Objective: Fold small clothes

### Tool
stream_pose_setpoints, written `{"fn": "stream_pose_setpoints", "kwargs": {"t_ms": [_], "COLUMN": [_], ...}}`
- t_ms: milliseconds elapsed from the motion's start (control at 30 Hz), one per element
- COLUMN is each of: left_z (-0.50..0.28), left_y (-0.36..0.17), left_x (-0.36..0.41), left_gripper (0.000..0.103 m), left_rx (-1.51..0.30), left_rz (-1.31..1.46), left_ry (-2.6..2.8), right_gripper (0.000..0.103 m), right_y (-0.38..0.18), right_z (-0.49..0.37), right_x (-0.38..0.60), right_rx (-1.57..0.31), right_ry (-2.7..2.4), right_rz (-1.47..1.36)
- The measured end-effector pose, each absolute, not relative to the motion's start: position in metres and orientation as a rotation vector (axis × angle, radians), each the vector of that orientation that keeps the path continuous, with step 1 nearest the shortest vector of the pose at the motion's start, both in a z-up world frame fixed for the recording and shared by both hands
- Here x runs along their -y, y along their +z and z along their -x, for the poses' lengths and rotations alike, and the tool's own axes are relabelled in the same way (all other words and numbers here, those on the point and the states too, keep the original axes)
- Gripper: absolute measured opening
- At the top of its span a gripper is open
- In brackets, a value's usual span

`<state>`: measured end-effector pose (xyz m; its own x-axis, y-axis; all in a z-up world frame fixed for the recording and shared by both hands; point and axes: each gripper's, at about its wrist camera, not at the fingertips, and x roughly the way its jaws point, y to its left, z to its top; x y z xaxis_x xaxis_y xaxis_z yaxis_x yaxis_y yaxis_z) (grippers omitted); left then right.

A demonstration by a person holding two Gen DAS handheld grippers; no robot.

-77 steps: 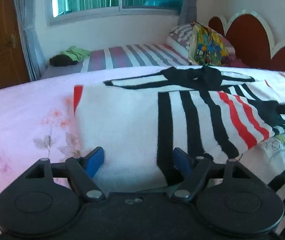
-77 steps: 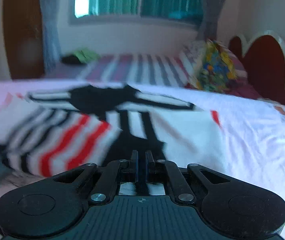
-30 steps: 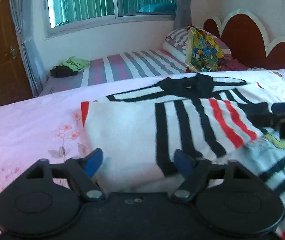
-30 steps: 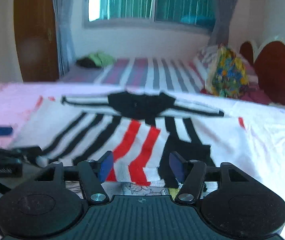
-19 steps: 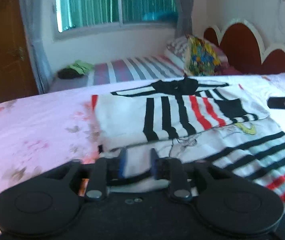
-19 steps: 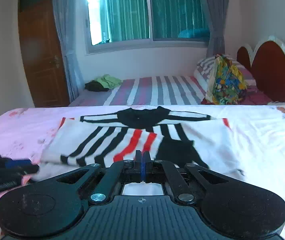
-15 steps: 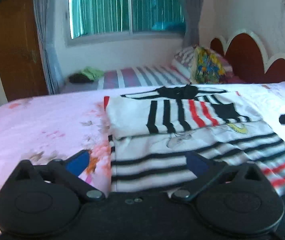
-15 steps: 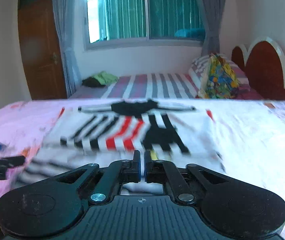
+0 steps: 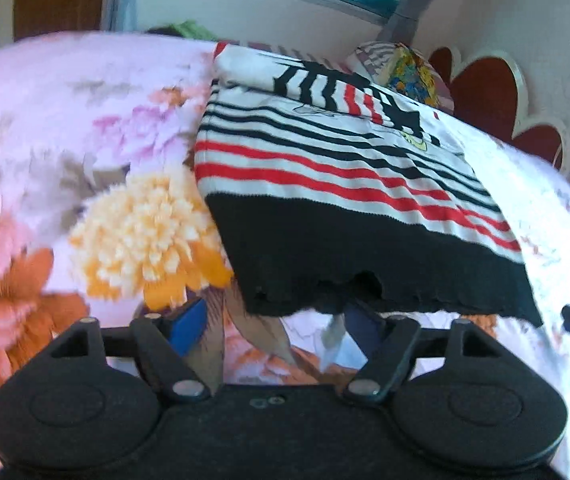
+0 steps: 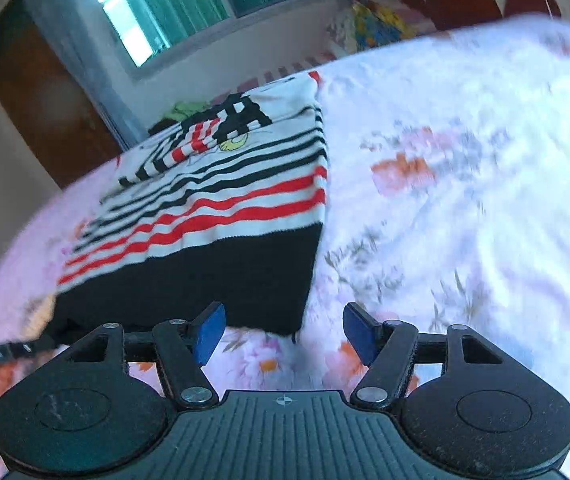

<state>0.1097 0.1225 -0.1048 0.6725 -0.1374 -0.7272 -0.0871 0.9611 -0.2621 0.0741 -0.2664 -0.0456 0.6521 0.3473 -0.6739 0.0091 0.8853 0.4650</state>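
A bedroom with a green-curtained window (image 10: 189, 4), a brown door (image 10: 41, 88) and a scalloped red headboard (image 9: 497, 92) surrounds a bed (image 9: 85, 128) covered in a pink floral sheet. The striped sweater (image 9: 345, 168) lies flat on the bed, sleeves folded over its chest, black hem nearest both cameras. The left gripper (image 9: 275, 320) hovers at the hem's left part, fingers spread. The right gripper (image 10: 285, 332) sits at the hem's right corner, fingers spread and holding nothing.

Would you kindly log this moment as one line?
left gripper: open | right gripper: open | striped shirt: sleeves folded, black hem nearest | bedsheet
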Motion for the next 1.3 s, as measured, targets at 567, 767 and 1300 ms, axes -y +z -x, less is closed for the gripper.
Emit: {"fn": "stream_pose_setpoints", "kwargs": {"t_ms": [567, 767, 1300], "left_z": [-0.154, -0.165, -0.155], "left_y": [-0.126, -0.137, -0.132], "left_x": [-0.164, -0.161, -0.195], "left_gripper": [0.062, 0.054, 0.048], "left_rx": [-0.842, -0.829, -0.796], "left_rz": [0.64, 0.705, 0.713], "left_ry": [-0.156, -0.224, -0.135], "right_gripper": [0.048, 0.048, 0.034], "right_y": [-0.086, -0.089, -0.083], "right_z": [-0.134, -0.141, -0.143], "right_x": [0.291, 0.292, 0.302], "right_rx": [-0.93, -0.931, -0.897], "right_ry": [0.327, 0.347, 0.209], "right_rz": [-0.79, -0.816, -0.786]}}
